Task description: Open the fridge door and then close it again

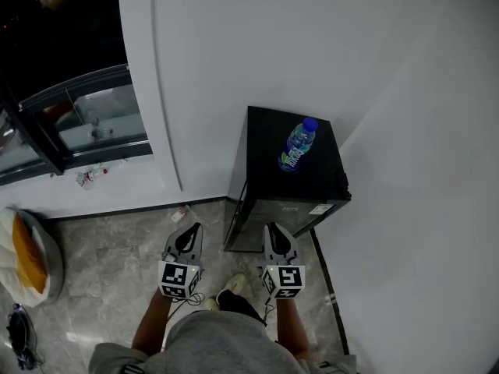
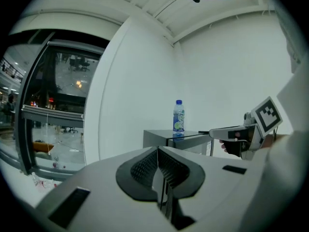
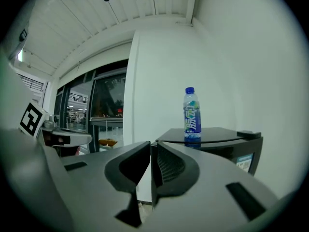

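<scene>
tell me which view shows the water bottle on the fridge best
The right gripper view: the water bottle stands upright on the fridge top, large, side-on, label visible. The left gripper view shows it smaller and farther off; the head view shows it from above, foreshortened.

White walls [image 1: 327,45] meet in a corner at right, w/ a white column-like section [image 1: 144,92] at left. Floor [image 1: 101,240] is grey marble-look tile, glossy, w/ a dark strip [image 1: 327,283] along the foot of the right wall. Far left: dark-framed glass window [image 1: 86,115], night beyond, small lights seen thru it. Ceiling [image 3: 120,18] is white slatted panels. White-and-orange bag [image 1: 27,255] on the floor at left edge; bits of litter [image 1: 90,176] by the window's foot; dark tangle [image 1: 19,337] bottom left, can't tell what
</scene>
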Motion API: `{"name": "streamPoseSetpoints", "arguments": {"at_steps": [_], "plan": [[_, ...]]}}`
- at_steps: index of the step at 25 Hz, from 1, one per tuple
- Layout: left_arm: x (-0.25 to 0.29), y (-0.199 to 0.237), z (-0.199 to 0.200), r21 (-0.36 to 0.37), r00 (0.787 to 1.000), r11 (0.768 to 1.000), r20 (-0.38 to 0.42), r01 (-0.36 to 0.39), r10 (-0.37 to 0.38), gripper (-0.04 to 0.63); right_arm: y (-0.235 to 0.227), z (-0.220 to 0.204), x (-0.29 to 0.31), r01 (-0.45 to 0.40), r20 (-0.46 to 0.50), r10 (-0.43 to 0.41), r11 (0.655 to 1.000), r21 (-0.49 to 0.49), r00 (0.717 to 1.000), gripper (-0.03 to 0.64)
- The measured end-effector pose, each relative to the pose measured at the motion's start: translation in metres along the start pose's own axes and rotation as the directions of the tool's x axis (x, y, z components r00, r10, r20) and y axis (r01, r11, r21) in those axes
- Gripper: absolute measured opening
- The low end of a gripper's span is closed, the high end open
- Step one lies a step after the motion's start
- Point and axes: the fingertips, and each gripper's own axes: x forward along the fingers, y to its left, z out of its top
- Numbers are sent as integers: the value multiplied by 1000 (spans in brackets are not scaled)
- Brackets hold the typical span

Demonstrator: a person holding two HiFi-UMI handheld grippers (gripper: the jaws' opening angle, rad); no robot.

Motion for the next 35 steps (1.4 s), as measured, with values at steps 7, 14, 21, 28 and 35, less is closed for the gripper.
{"name": "streamPoseSetpoints", "arguments": {"at_steps": [7,14,21,28,35], "plan": [[-16,-14,5,5,999,999,13,34,-34,6,3,5,-34,56,20,-57,998,17,998,49],[-34,-27,1,8,998,998,4,62,-62,6,11,-1,-62,86,11,-86,996,0,996,41],[-47,-38,-5,9,996,996,-11,85,-85,6,18,-13,-88,100,-9,-100,995,2,995,41],[-53,-41,-11,19,995,995,-26,95,-94,6,21,-17,-96,109,-14,-109,994,9,994,41],[-56,-40,-11,21,995,995,-23,96,-96,6,26,-19,-98,108,-13,-108,994,7,994,41]]}}
